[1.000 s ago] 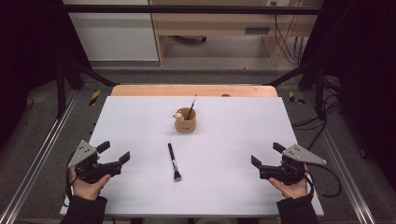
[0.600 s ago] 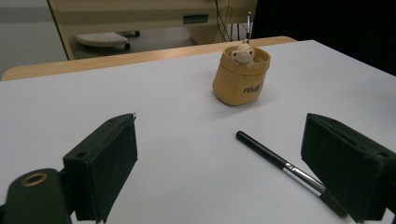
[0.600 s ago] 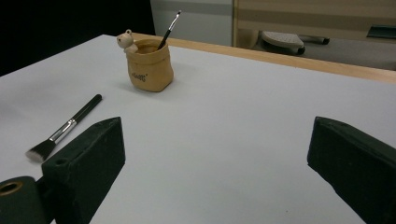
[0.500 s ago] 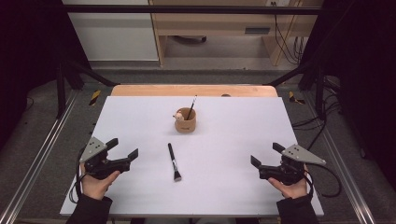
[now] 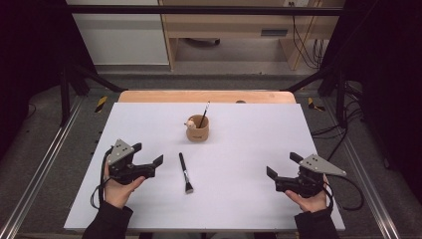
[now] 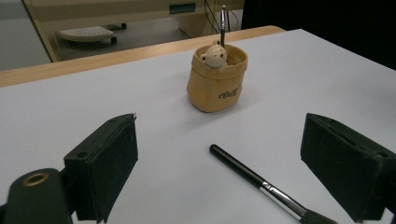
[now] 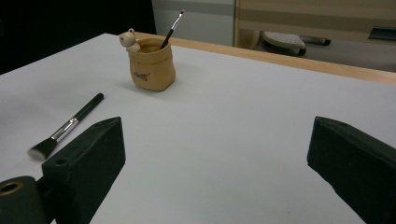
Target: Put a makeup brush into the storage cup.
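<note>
A tan pot with a small bear figure on its rim stands mid-table and holds a thin brush. A black makeup brush lies flat in front of it, bristles toward me. My left gripper is open, just left of that brush; the brush lies between and ahead of its jaws, with the pot beyond. My right gripper is open near the table's right front, empty, facing the pot and the flat brush.
The white table top ends in a wooden strip at the far edge. Metal frame rails run along both sides. Cables hang off the right side.
My left gripper has moved right and forward, toward the lying brush. The right gripper, pot and brushes have stayed put.
</note>
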Motion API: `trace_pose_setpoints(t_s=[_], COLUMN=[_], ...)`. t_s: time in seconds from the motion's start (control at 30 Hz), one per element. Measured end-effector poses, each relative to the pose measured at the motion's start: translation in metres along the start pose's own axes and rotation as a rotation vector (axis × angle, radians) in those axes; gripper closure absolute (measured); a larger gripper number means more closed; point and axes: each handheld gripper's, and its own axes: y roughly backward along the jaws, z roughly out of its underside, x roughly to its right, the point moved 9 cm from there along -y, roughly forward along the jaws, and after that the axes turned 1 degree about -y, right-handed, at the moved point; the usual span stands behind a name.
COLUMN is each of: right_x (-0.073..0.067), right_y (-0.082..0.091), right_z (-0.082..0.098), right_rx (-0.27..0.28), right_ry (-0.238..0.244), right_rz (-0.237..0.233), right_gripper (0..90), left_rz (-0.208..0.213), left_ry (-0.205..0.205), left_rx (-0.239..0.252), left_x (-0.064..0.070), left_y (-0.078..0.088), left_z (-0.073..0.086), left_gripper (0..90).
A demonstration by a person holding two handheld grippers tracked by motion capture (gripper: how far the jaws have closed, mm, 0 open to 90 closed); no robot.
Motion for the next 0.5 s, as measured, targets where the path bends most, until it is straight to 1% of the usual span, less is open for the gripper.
trace_pose_setpoints(t_s=[0.07, 0.27, 0.3, 0.5], right_x=[-0.001, -0.002, -0.002, -0.003], right_y=[0.000, -0.001, -0.001, -0.001], right_z=[0.000, 0.000, 0.000, 0.000], right_rx=[-0.001, -0.001, -0.001, 0.000], right_ry=[0.007, 0.003, 0.005, 0.003], right_rz=[-0.005, -0.007, -0.006, -0.009], right_gripper=[4.8, 4.8, 4.9, 4.9], left_rz=[0.006, 0.012, 0.013, 0.020], left_ry=[0.002, -0.006, -0.012, -0.014], left_rx=[-0.010, -0.040, -0.051, -0.090], left_x=[0.003, 0.013, 0.016, 0.025], left_y=[-0.005, -0.018, -0.021, -0.036], left_z=[0.001, 0.002, 0.003, 0.011], left_gripper=[10.5, 10.5, 10.5, 10.7])
